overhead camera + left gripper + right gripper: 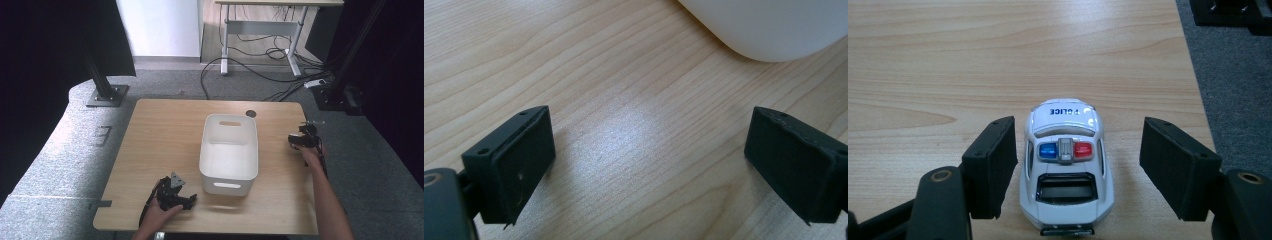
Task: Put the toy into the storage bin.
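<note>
At lower left of the high view the left gripper (pixel 192 201) rests spread and empty beside the white bin (pixel 229 176). At right the right gripper (pixel 1078 170), jaws apart, straddles a toy police car (pixel 1064 165): likely light, rigid, slick-sided; pinch its doors. The right gripper view reveals the car

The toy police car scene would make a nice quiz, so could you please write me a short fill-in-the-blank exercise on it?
1. The toy police car sits between the open jaws of the ____ gripper.
2. The word printed on the car is ____.
3. The white bin stands on the ____ table.
4. The left gripper has ____ between its jaws.

Missing words: right; POLICE; wooden; nothing
</note>
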The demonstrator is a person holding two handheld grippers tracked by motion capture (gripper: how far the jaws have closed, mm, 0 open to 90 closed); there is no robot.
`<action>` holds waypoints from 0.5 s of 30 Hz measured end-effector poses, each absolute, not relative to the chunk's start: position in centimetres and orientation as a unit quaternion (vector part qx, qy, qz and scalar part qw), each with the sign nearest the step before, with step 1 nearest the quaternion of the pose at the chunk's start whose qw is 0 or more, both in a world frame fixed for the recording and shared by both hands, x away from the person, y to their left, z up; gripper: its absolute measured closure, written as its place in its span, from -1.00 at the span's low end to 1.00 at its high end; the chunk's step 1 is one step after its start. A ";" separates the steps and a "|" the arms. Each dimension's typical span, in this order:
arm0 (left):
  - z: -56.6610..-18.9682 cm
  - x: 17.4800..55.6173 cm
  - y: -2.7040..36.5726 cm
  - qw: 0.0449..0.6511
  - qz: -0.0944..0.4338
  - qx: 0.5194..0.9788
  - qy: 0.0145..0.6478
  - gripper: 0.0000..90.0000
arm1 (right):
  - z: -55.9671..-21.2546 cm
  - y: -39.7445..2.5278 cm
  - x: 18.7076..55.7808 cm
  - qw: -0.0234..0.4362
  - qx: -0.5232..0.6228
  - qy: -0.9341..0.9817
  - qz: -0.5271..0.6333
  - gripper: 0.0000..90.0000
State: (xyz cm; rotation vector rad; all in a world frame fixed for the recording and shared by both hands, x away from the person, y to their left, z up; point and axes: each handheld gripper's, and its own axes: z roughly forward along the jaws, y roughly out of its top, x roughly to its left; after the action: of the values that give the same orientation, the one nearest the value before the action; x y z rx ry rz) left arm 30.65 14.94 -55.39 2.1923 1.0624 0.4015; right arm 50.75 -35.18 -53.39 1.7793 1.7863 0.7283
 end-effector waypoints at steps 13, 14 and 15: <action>-55.4 30.7 14.9 0.330 0.153 0.838 0.406 -0.86 | -54.2 -35.4 51.2 0.249 0.663 0.653 0.271 -0.25; -55.4 30.7 14.9 0.330 0.153 0.838 0.406 -0.86 | -54.2 -35.4 51.2 0.248 0.662 0.653 0.270 -0.23; -55.4 30.6 14.9 0.330 0.153 0.838 0.406 -0.86 | -54.3 -35.3 51.2 0.245 0.664 0.654 0.267 -0.21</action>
State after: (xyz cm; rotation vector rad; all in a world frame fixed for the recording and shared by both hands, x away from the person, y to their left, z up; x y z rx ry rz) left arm 30.65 14.94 -55.39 2.1925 1.0625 0.4013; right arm 51.23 -35.28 -54.31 1.8125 1.7850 0.7299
